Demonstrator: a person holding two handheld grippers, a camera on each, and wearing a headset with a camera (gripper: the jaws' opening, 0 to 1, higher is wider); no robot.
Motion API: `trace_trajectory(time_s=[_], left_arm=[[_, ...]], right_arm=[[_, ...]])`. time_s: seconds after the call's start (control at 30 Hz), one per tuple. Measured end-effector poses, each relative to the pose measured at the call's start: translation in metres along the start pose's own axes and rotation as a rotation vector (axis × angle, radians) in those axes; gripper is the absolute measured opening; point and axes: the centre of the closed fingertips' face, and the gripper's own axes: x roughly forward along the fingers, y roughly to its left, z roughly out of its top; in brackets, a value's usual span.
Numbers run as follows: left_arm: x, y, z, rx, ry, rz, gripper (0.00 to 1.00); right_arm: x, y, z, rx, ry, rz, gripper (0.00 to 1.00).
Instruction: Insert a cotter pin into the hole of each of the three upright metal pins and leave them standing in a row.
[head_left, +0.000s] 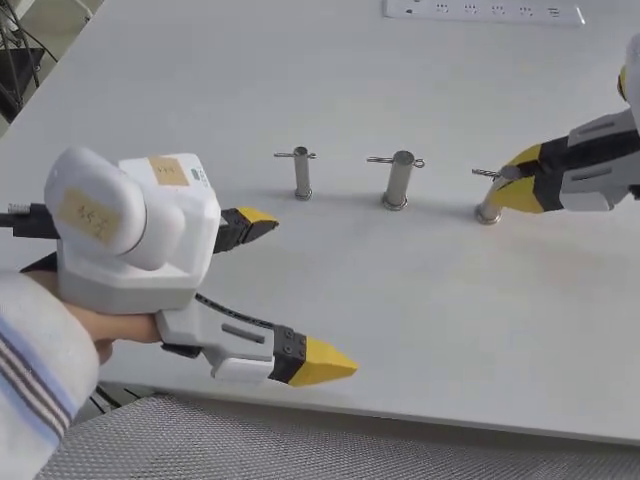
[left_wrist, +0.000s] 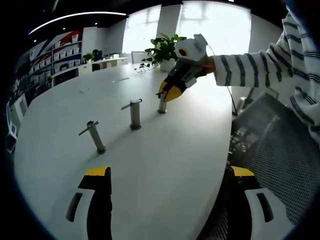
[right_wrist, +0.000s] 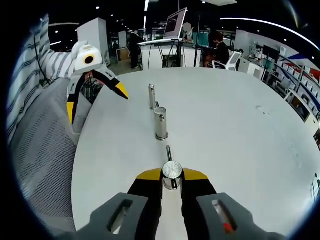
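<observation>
1. chair (head_left: 250, 445): grey mesh, at the near table edge, well nearer than the middle pin (head_left: 398, 180).
2. left gripper (head_left: 300, 292): held in a hand (head_left: 105, 335) with a striped sleeve (head_left: 25, 385), well nearer than and left of the middle pin. Released, its yellow-tipped jaws spread wide and holding nothing. It touches no pin.
3. table (head_left: 450, 310): white and plain; it bears the whole row.
4. left pin (head_left: 302, 177): upright, left of the middle pin and apart from it. The left cotter (head_left: 295, 154) lies crosswise through its top.
5. middle pin: upright and thicker than the left one. The middle cotter (head_left: 395, 160) passes through its top, its loop on the right.
6. right pin (head_left: 488, 211): upright, right of the middle pin, in line with the other two. The right cotter (head_left: 484, 173) sticks out from its top toward the middle pin.
7. right gripper (head_left: 508, 186): comes in from the right of the middle pin, clenched on the top of the right pin. In the right gripper view a yellow tip sits on each side of the pin's head.
8. power strip (head_left: 482, 11): white, flat on the table, well beyond the middle pin.
</observation>
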Motion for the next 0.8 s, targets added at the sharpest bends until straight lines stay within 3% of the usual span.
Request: trace_trajectory(time_s=[0.47,0.63,0.7,0.8], left_arm=[[-0.001,0.001,0.001,-0.015,-0.004,0.004,0.95],[-0.001,0.000,0.005,-0.026,-0.016,0.002,0.93],[-0.002,0.002,0.008,-0.032,-0.028,0.006,0.93],[-0.005,0.003,0.011,-0.052,-0.041,0.008,0.93]], right_arm=[[0.000,0.005,0.004,-0.032,-0.003,0.045,0.09],[0.000,0.006,0.004,0.022,-0.015,0.040,0.09],[0.000,0.001,0.005,0.022,-0.028,-0.001,0.17],[-0.003,0.008,0.007,0.051,-0.032,0.014,0.25]])
